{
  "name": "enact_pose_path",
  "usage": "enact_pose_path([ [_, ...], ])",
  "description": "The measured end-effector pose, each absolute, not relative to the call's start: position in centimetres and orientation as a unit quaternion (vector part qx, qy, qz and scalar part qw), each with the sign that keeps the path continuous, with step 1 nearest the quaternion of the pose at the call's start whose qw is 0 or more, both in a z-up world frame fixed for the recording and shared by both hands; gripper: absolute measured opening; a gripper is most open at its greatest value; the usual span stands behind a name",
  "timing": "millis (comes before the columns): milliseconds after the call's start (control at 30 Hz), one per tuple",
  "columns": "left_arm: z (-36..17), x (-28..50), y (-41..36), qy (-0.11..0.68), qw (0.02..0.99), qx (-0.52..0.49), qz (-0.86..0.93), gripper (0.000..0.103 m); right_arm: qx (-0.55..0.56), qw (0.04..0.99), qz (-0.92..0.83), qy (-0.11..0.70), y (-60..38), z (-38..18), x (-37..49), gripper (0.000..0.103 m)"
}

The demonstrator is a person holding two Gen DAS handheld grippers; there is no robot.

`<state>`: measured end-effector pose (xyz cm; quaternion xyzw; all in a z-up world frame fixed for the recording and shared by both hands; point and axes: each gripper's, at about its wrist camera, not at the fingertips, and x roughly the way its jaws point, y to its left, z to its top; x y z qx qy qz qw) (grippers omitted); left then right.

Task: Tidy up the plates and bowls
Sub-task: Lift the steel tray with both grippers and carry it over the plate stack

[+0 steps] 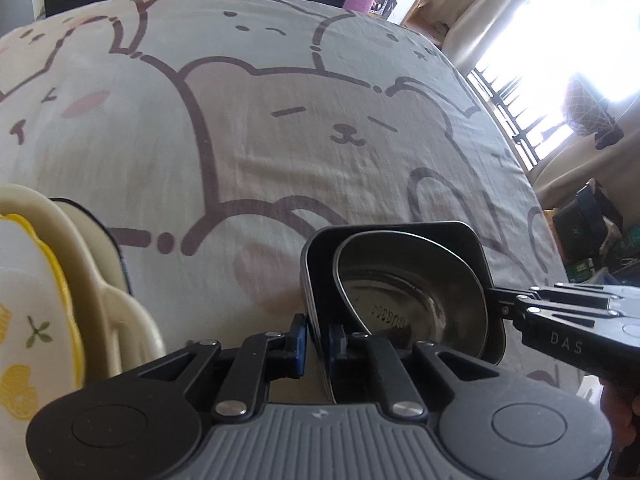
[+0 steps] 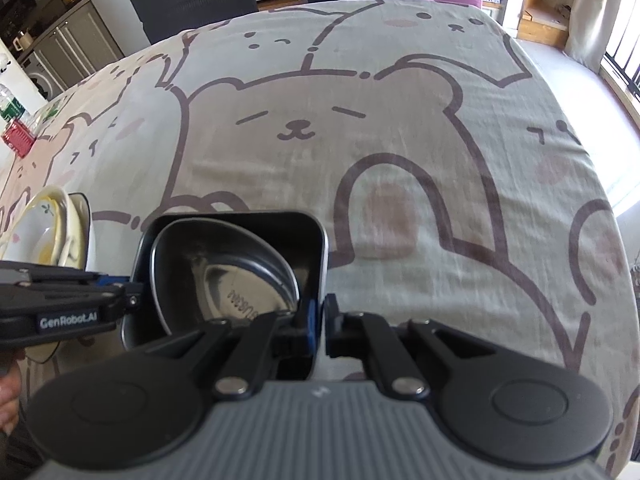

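Both grippers pinch opposite walls of the black square dish [image 1: 472,240], which has a steel bowl [image 1: 412,300] nested inside. The left gripper [image 1: 318,346] is closed on the near-left wall, the right gripper [image 2: 318,322] on the right wall. The stack of plates [image 1: 48,280] stands just left of the left gripper on the bear-print worktop [image 1: 280,140]. I'd keep the two grips level so the bowl doesn't slide, then move toward the stack together.
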<state>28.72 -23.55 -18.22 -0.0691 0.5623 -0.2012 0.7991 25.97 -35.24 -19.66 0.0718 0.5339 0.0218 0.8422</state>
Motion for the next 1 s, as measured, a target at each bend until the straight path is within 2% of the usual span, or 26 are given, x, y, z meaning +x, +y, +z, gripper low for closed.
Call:
enact_pose_path([
  [167,-18.5,28.6,-24.6,0.567,0.792,-0.077,-0.213,0.009,0.086,0.843,0.013,0.531,-36.7,-19.4,25.1,0.005],
  [467,-19.5,28.6,-22.9,0.595,0.762,-0.174,-0.190,0.013,0.107,0.835,0.033,0.538,-38.2,-19.9,25.0,0.006],
  [733,-19.3,28.8,-22.9,0.588,0.769,-0.166,-0.188,0.013,0.155,0.832,0.057,0.530,-39.9,-20.8,25.3,0.008],
  [1000,-18.0,29.0,-22.3,0.574,0.776,-0.176,-0.196,0.011,0.156,0.834,0.051,0.527,-40.0,-20.6,25.2,0.007],
])
